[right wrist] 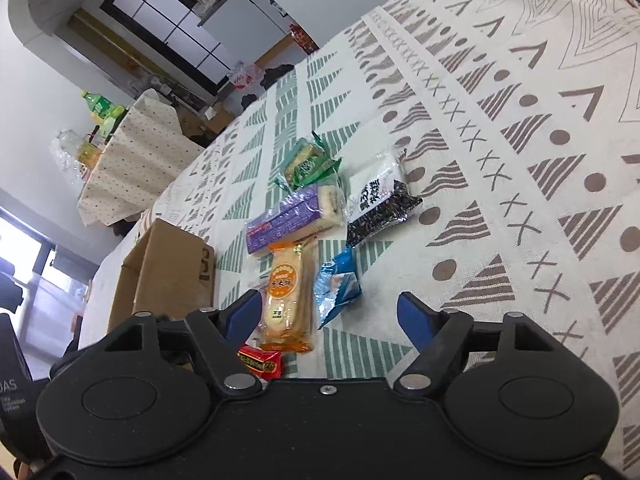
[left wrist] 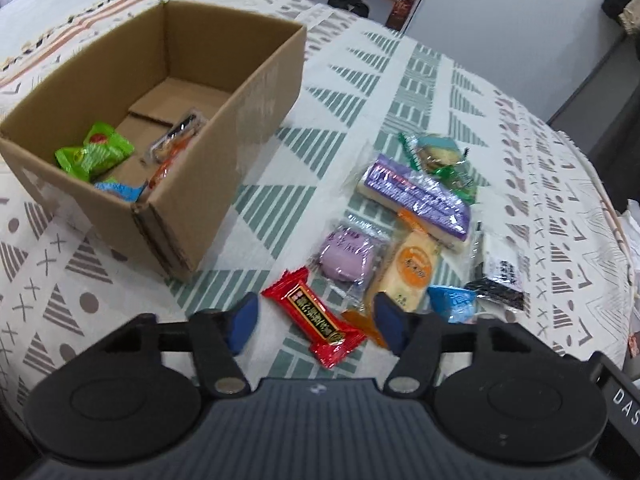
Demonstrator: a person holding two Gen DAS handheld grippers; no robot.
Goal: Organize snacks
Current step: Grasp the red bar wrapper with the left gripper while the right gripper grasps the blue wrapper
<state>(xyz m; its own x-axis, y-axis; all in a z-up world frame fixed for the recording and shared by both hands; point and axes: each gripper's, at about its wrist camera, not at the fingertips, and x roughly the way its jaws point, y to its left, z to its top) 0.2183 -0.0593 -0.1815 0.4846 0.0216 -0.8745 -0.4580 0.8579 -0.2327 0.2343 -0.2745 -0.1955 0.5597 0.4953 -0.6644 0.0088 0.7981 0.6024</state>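
Note:
A cardboard box (left wrist: 256, 92) stands at the left and holds green (left wrist: 94, 152), blue and clear-wrapped snacks. Loose snacks lie to its right: a red bar (left wrist: 316, 322), a purple round cake (left wrist: 348, 256), an orange-labelled pack (left wrist: 408, 272), a long purple bar (left wrist: 416, 196), a green pack (left wrist: 440, 160), a blue pack (left wrist: 452, 300) and a black-and-white pack (left wrist: 500, 276). My left gripper (left wrist: 314, 324) is open, its blue pads either side of the red bar. My right gripper (right wrist: 330, 316) is open above the orange-labelled pack (right wrist: 286, 292) and blue pack (right wrist: 338, 284).
The snacks lie on a patterned tablecloth (left wrist: 540, 184). The box also shows in the right wrist view (right wrist: 168, 272). A second cloth-covered table (right wrist: 136, 152) with bottles stands behind. The floor and a cabinet lie beyond the table edge.

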